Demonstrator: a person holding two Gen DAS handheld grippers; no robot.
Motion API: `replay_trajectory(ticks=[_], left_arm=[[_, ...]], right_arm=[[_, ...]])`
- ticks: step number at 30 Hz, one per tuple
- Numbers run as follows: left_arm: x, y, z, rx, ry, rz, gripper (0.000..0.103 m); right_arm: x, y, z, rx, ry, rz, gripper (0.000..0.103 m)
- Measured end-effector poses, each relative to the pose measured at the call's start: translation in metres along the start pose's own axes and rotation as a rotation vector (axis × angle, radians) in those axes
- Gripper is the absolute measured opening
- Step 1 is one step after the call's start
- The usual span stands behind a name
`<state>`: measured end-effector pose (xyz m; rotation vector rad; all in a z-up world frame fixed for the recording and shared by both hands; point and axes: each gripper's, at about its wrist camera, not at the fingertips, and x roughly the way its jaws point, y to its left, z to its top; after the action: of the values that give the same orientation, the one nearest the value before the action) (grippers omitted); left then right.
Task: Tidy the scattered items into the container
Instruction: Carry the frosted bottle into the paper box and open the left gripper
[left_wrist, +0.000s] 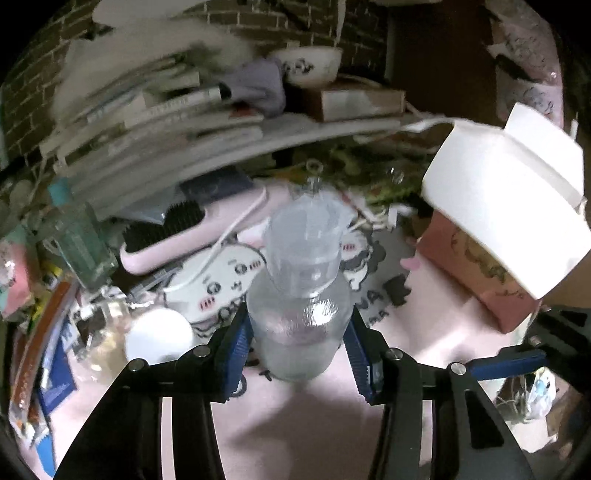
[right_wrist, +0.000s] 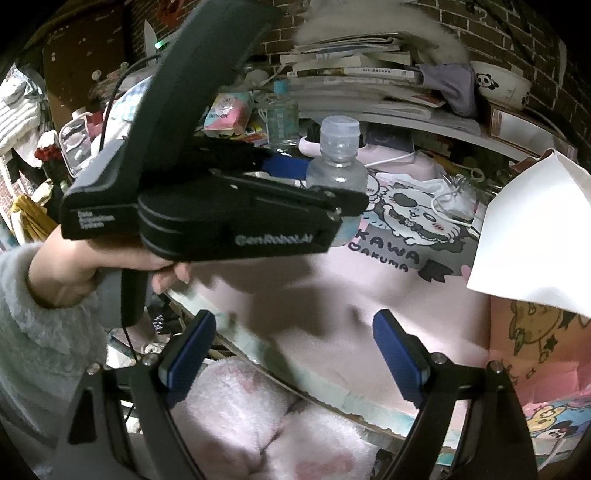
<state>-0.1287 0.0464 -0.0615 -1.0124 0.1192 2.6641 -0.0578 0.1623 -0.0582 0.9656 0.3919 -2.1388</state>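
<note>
The bottle (left_wrist: 299, 314) stands upright on the pink mat (left_wrist: 424, 325), and everything else is placed from it. The left gripper (left_wrist: 299, 347) straddles its lower body, blue pads on either flank; the pad at picture left looks to touch the wall, the one at picture right seems a hair off, though blur makes that hard to settle, so I cannot tell whether it is truly pinched. The right gripper (right_wrist: 295, 354) hangs nearer the viewer than the bottle, jaws spread wide over bare mat with nothing between them. The box (left_wrist: 506, 221), white flap raised, sits to the bottle's right, close by. A hairbrush (left_wrist: 173, 236) lies behind the bottle to its left.

The bottle is clear, thin plastic with a wide cap (left_wrist: 303, 232), probably light and smooth, so it may slip or dent under a hard squeeze. The lower body, where the pads sit, seems the sound place to hold; the tapering shoulder would let it slide.
</note>
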Motion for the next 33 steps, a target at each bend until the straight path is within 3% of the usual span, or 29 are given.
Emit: replay_trajectory(ticks=[20, 28, 33], left_arm=[[-0.011, -0.003, 0.008, -0.007, -0.020, -0.022, 0.043], [-0.033, -0.013, 0.032, 0.014, -0.050, -0.061, 0.043], [-0.051, -0.032, 0.058, 0.061, -0.070, -0.124, 0.043]], right_arm=[[0.004, -0.011, -0.004, 0.037, 0.009, 0.006, 0.086], [0.007, -0.015, -0.006, 0.051, 0.000, -0.013, 0.086], [0.008, -0.020, -0.010, 0.068, -0.003, -0.013, 0.085]])
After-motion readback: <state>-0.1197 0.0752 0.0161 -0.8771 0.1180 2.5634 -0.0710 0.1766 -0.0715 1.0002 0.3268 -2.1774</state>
